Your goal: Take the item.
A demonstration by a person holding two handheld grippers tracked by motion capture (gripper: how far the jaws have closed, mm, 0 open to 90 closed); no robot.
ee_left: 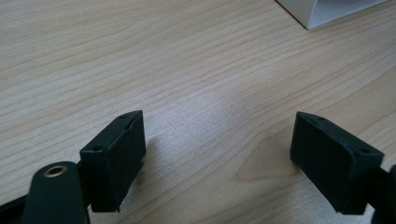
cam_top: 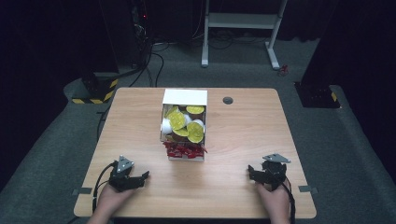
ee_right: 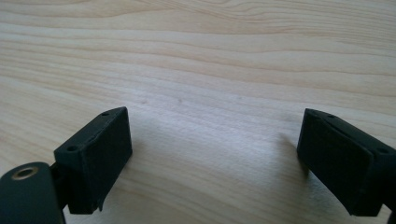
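The left tongs (cam_top: pixel 140 178) sit low on the near left part of the light wooden bench (cam_top: pixel 243 135), held in a hand (cam_top: pixel 108 199) that comes in from the bottom edge. In the left gripper view the left tongs (ee_left: pixel 217 140) stand wide apart, with bare wood between the two black jaws and nothing held. A white corner of the box (ee_left: pixel 322 10) peeks in at the top right of that view, well apart from the jaws.

The right tongs (cam_top: pixel 252 173) sit low on the near right part of the bench, held in the other hand (cam_top: pixel 275 201). In the right gripper view the right tongs (ee_right: pixel 212 140) are wide apart too, and bare wood lies between them.

The white cardboard box with its flap up (cam_top: pixel 185 97) stands in the middle of the bench, between the two tongs and farther away than both. Its big part holds small round cups with yellow lids (cam_top: pixel 187 125), piled together. Its near part holds shiny red packets (cam_top: pixel 184 150), right at the front edge.

Nothing stands between either tongs and the box; the wood there is bare. A small dark round hole (cam_top: pixel 228 100) sits in the bench, to the right of the box and behind it. Past the bench there is grey floor (cam_top: pixel 355 140), a white metal frame (cam_top: pixel 243 28) and black cables (cam_top: pixel 156 60)
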